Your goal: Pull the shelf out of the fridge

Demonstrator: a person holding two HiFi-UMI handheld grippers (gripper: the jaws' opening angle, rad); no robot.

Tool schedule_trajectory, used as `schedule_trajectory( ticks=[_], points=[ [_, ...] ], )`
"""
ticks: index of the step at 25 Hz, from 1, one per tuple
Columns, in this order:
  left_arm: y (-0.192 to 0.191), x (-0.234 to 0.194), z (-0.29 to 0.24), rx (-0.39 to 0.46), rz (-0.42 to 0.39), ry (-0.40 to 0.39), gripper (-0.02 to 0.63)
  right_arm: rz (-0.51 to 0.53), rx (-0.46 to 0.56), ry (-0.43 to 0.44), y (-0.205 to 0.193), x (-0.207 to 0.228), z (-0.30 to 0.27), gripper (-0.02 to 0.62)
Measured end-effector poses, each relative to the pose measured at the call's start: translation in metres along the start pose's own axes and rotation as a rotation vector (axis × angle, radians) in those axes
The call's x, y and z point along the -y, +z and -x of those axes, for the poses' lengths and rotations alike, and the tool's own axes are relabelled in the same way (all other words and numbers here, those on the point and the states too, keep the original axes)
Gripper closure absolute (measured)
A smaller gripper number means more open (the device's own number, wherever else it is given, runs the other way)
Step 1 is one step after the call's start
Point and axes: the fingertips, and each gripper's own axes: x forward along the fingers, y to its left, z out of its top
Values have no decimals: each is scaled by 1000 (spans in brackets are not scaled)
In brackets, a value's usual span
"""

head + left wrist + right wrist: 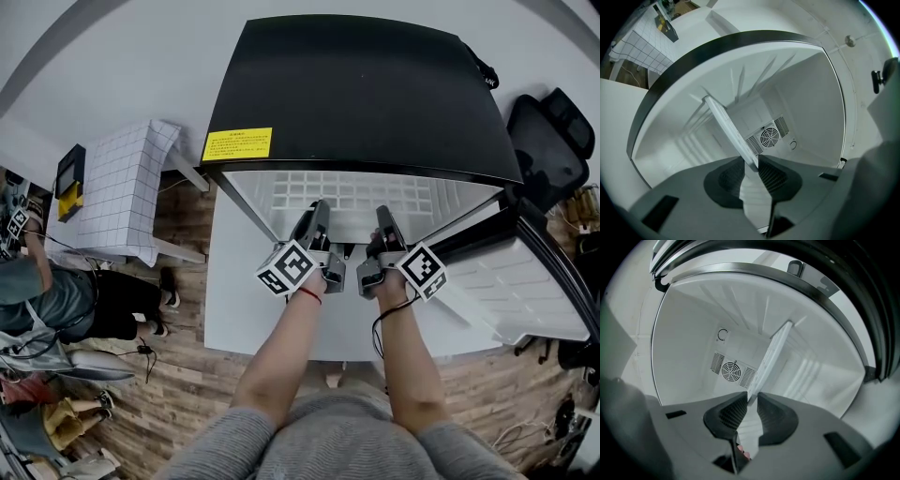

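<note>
Shelf [352, 192]: one item, white, grid-patterned, lying inside the open fridge [356, 94] with its front edge near the mouth of the opening, where you hold it at two places. Fridge: black top, white lining, standing on a wooden floor [187, 375], directly in front of you. Door [534, 281]: swung open to your right, white inner face showing. Table [122, 187]: left of the fridge, draped in a white checked cloth. Your left gripper [317, 211]: turned on its side, reaching into the opening, jaws clenched on the shelf's front edge left of its middle. In the left gripper view that edge runs straight in between the ribbed pads [773, 176]. Your right gripper [384, 217]: just beside the left one, likewise on its side, jaws clamped on the same edge right of the middle. Fan grille [769, 137]: round, set in the back wall of the fridge, behind the shelf. Label [237, 143]: yellow, at the front left corner of the black top, print too small to read.
</note>
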Motion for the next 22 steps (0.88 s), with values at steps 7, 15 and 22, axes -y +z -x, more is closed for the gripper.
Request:
schedule_trajectory(
  ticks=[7, 15, 22],
  points=[
    [0, 1, 2, -2, -8, 0, 506, 0, 6, 0, -1, -1, 1, 523],
    [-1, 1, 3, -5, -8, -2, 506, -3, 13, -6, -1, 0, 3, 523],
    [0, 1, 4, -3, -6, -2, 506, -5, 14, -7, -2, -1, 4, 523]
  ],
)
